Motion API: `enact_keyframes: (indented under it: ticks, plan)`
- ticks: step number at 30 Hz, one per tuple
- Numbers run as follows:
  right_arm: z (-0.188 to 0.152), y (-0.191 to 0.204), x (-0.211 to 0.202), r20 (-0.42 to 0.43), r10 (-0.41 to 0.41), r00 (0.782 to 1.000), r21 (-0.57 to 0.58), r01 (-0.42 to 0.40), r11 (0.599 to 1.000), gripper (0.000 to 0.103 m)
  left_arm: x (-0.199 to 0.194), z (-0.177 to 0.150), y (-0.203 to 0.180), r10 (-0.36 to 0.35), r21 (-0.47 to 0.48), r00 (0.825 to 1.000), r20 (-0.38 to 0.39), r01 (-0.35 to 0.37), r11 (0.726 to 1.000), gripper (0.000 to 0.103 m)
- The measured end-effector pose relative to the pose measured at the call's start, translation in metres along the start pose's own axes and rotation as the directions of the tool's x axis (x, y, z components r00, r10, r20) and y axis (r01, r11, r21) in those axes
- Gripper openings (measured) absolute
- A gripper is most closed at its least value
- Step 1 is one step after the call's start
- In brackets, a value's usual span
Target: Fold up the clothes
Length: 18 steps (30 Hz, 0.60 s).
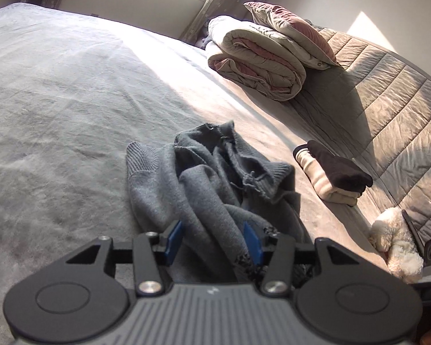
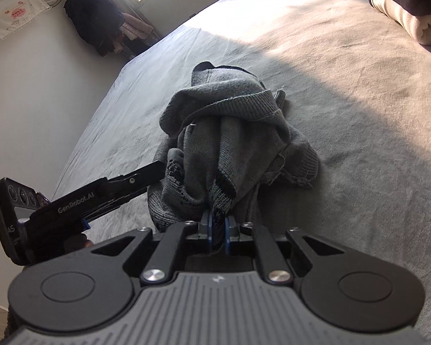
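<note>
A crumpled grey knit sweater (image 1: 215, 178) lies in a heap on the grey bed sheet (image 1: 57, 100). My left gripper (image 1: 213, 240) is low at its near edge. Its blue pads stand apart, with a thick fold of the sweater lying loosely between them. In the right wrist view the sweater (image 2: 232, 132) rises in front of my right gripper (image 2: 217, 230). That gripper is shut on the sweater's dark-trimmed ribbed hem, and the cloth hangs taut from the pads. From the left, the left gripper (image 2: 155, 174) reaches into the sweater's side.
A folded cream and black stack (image 1: 330, 172) lies to the right of the sweater. Behind it are a rolled duvet with a pillow (image 1: 258, 57), a quilted cover (image 1: 388, 100) and a white plush toy (image 1: 396, 244). Dark clothes (image 2: 94, 20) hang by the wall beyond the bed's edge.
</note>
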State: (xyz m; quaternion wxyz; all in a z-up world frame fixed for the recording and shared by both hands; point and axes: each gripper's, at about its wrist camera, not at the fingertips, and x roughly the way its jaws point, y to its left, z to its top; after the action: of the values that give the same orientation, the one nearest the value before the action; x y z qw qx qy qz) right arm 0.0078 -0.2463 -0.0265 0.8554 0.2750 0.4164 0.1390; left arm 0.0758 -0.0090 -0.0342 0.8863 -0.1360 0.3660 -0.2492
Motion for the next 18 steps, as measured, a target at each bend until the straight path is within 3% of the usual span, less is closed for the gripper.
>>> enact_keyframes:
  ticks: [6, 7, 8, 9, 13, 18]
  plan:
    - [-0.004, -0.002, 0.000, -0.013, -0.006, 1.000, -0.013, 0.006, 1.000, 0.011, 0.012, -0.006, -0.010, 0.099, 0.052, 0.994, 0.049, -0.101, 0.993, 0.047]
    - [-0.004, -0.002, 0.000, -0.013, -0.007, 1.000, -0.015, 0.007, 1.000, 0.011, 0.012, -0.007, -0.013, 0.119, 0.075, 0.991, 0.065, -0.124, 0.989, 0.037]
    - [-0.003, -0.001, 0.000, -0.012, -0.007, 1.000, -0.017, 0.007, 1.000, 0.011, 0.013, -0.009, -0.016, 0.138, 0.097, 0.987, 0.081, -0.145, 0.985, 0.020]
    - [-0.002, -0.001, 0.000, -0.009, -0.008, 1.000, -0.019, 0.007, 1.000, 0.011, 0.014, -0.009, -0.017, 0.159, 0.114, 0.984, 0.082, -0.167, 0.979, 0.012]
    - [0.003, 0.003, -0.002, 0.012, -0.009, 1.000, -0.017, 0.009, 1.000, 0.011, 0.001, -0.009, -0.022, 0.186, 0.127, 0.977, 0.103, -0.199, 0.972, 0.009]
    - [0.015, 0.004, -0.011, 0.062, -0.005, 0.998, -0.013, 0.006, 1.000, 0.011, -0.033, -0.007, -0.030, 0.149, 0.150, 0.981, 0.126, -0.167, 0.974, 0.008]
